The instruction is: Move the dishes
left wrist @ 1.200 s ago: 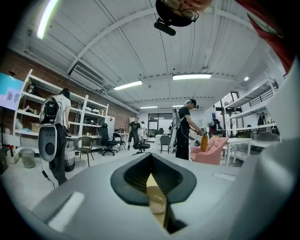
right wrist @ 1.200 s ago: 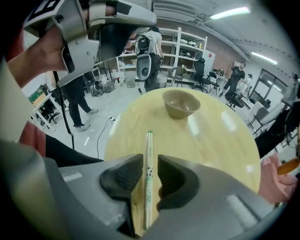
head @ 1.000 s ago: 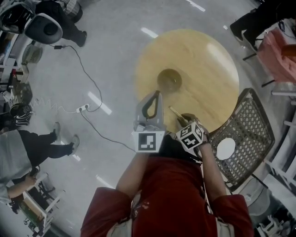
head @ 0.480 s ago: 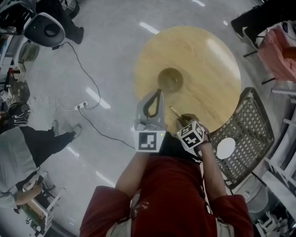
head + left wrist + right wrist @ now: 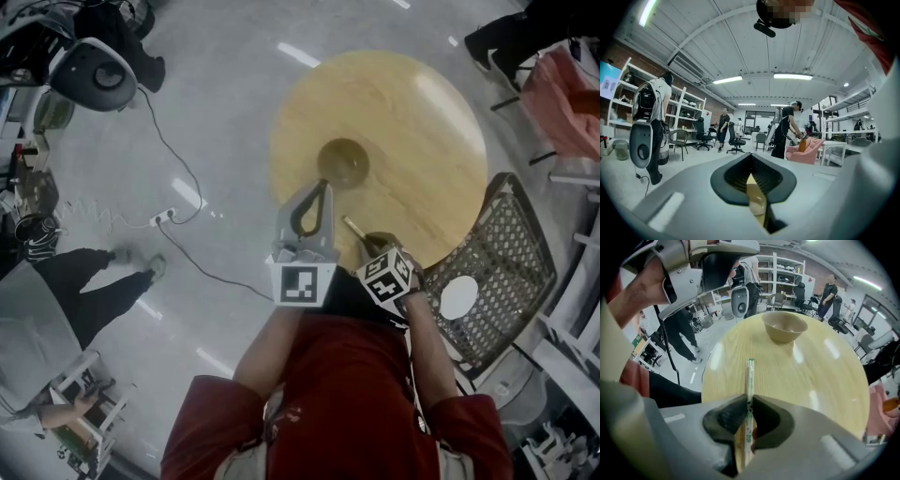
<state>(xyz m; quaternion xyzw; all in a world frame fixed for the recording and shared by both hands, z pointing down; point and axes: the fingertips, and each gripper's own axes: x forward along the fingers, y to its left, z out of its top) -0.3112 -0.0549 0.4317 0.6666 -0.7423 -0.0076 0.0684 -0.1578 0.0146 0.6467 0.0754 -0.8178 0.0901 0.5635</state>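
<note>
A brown bowl (image 5: 343, 162) stands upright near the middle of the round wooden table (image 5: 422, 122). It also shows in the right gripper view, where the bowl (image 5: 784, 326) sits on the far part of the table (image 5: 820, 376). My right gripper (image 5: 375, 242) points steeply down at the table's near edge. Its jaws have just been closing and now pinch a paper-wrapped pair of chopsticks (image 5: 750, 376), which sticks out toward the bowl. My left gripper (image 5: 319, 189) is held level over the table's left edge. That left gripper (image 5: 751, 161) is shut and holds nothing.
A mesh chair (image 5: 511, 244) stands against the table's right side, with a white disc (image 5: 458, 298) on its seat. A cable and power strip (image 5: 169, 220) lie on the floor to the left. People stand at the left (image 5: 56, 300) and far right.
Both grippers stay in place over the table's near edge. The person on the floor at the left has stepped further left and down in the head view.
</note>
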